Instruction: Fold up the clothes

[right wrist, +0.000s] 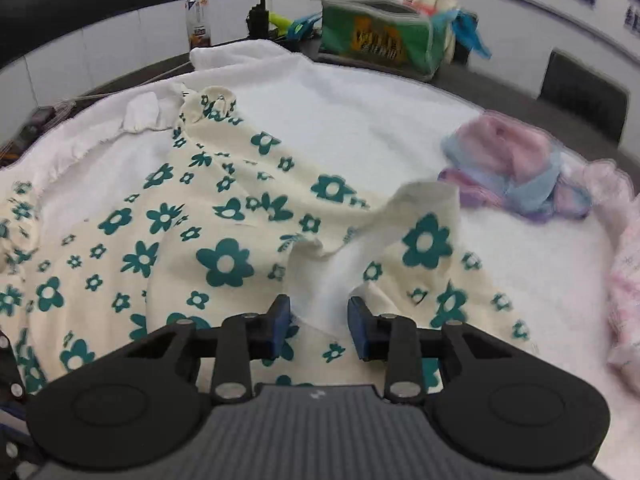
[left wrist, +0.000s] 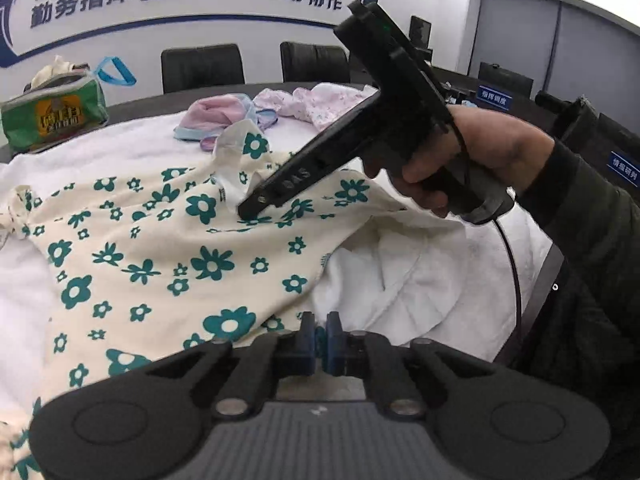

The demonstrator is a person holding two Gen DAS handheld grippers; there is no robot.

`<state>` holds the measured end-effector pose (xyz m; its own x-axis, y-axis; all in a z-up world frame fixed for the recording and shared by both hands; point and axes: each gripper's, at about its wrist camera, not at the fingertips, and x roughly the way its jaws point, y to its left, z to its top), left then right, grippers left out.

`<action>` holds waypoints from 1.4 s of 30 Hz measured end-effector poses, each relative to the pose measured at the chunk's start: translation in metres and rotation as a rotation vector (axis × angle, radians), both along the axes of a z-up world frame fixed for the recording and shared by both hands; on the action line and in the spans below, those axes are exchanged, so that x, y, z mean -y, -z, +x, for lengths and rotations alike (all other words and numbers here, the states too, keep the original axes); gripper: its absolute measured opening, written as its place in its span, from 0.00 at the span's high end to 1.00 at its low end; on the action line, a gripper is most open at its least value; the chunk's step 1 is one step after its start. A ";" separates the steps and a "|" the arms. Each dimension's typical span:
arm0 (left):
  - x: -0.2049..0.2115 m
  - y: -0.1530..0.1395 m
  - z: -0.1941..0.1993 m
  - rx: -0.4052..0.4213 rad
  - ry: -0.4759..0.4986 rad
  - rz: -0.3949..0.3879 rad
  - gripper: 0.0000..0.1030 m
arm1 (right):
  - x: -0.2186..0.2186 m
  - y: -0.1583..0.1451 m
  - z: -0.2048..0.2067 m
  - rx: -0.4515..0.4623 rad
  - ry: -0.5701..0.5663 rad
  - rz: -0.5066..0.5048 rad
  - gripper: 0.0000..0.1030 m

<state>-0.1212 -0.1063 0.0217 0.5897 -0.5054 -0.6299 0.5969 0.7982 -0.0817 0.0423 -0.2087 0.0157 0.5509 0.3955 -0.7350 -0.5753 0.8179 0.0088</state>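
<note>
Cream floral garment (right wrist: 224, 216) lay crumpled on the white towel (right wrist: 340, 120) covering the counter, long axis running away to the far left. Left tool (left wrist: 320, 338) was clamped on its near hem. Right tool (right wrist: 319, 322) sat parted over the collar fold, gripping nothing. Sleeves bunched, hard to make out.

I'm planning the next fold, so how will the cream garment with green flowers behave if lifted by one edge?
The flowered garment will probably hang limp: it already lies in soft wrinkles and a curled-up flap. It looks thin, so likely light. On the fluffy white towel it may drag and bunch rather than slide cleanly.
</note>
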 end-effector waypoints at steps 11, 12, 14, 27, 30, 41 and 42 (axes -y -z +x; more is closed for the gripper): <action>0.003 0.001 -0.018 0.026 0.036 0.007 0.97 | 0.006 -0.019 -0.001 0.122 0.169 -0.034 0.99; 0.003 0.000 -0.019 0.031 0.047 0.013 0.96 | 0.004 -0.016 0.000 0.118 0.168 -0.039 0.98; 0.000 -0.008 -0.018 0.040 0.043 -0.010 0.91 | 0.000 -0.010 0.000 0.114 0.161 -0.058 0.95; 0.038 -0.004 0.059 -0.043 -0.028 -0.011 0.67 | 0.041 -0.041 -0.013 0.083 0.157 0.071 0.60; 0.032 -0.002 0.067 -0.086 -0.063 -0.074 0.97 | 0.033 -0.023 -0.006 0.040 0.156 0.031 0.68; -0.036 -0.021 0.025 0.019 -0.270 -0.338 1.00 | 0.022 -0.048 -0.011 0.083 0.160 0.176 0.95; -0.040 -0.020 0.025 0.016 -0.300 -0.345 1.00 | 0.018 -0.044 -0.008 0.073 0.173 0.184 0.94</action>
